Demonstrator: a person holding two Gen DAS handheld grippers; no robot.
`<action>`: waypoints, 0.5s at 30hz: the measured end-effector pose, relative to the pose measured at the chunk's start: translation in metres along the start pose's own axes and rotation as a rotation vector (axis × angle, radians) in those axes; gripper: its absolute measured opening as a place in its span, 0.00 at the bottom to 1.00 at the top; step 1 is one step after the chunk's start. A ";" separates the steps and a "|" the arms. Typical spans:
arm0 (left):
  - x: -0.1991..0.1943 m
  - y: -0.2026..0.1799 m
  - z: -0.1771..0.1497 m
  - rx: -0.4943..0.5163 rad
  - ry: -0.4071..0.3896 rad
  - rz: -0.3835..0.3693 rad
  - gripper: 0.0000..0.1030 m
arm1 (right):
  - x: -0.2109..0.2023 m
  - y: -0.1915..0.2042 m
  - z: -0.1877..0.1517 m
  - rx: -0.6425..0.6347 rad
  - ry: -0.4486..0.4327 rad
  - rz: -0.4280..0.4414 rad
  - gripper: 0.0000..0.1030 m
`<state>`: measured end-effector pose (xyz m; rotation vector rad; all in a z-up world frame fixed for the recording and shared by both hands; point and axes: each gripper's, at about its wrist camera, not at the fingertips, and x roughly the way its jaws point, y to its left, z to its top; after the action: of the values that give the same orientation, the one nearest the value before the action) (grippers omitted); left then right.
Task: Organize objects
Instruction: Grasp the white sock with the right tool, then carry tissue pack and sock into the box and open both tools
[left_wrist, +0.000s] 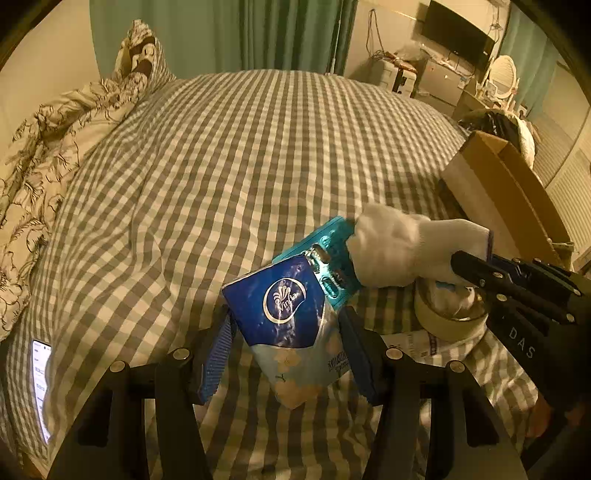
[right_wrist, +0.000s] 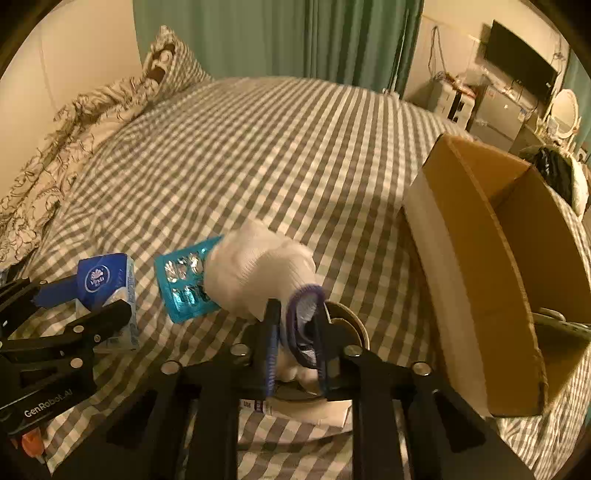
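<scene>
With the tissue pack (left_wrist: 284, 325) held aloft in the left tongs (left_wrist: 288, 354) and the white glove (right_wrist: 262, 273) pinched by its cuff in the right tongs (right_wrist: 295, 343) above the bed (right_wrist: 258, 147), the limp glove may be snagged on the blister pack (right_wrist: 183, 282) or slip free short of the cardboard box (right_wrist: 480, 280) at right.

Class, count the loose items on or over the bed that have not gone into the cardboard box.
5: tissue pack in left jaws; white glove in right jaws; blister pack under the glove; tape roll on paper. Box contents partly hidden.

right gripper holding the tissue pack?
No, the right gripper is shut on the white glove; the tissue pack sits between the fingers of the left gripper.
</scene>
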<state>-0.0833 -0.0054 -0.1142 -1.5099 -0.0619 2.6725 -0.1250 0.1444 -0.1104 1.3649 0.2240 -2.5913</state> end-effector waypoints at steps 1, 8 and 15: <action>-0.004 -0.001 0.001 0.002 -0.007 -0.001 0.57 | -0.006 0.001 -0.001 -0.004 -0.012 -0.004 0.09; -0.052 -0.014 0.003 0.031 -0.093 -0.010 0.57 | -0.066 0.009 -0.004 -0.023 -0.125 -0.039 0.08; -0.103 -0.034 0.012 0.060 -0.181 -0.035 0.57 | -0.140 0.002 -0.001 -0.016 -0.254 -0.077 0.07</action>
<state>-0.0389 0.0197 -0.0176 -1.2359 -0.0173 2.7494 -0.0463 0.1576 0.0043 1.0261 0.2606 -2.7860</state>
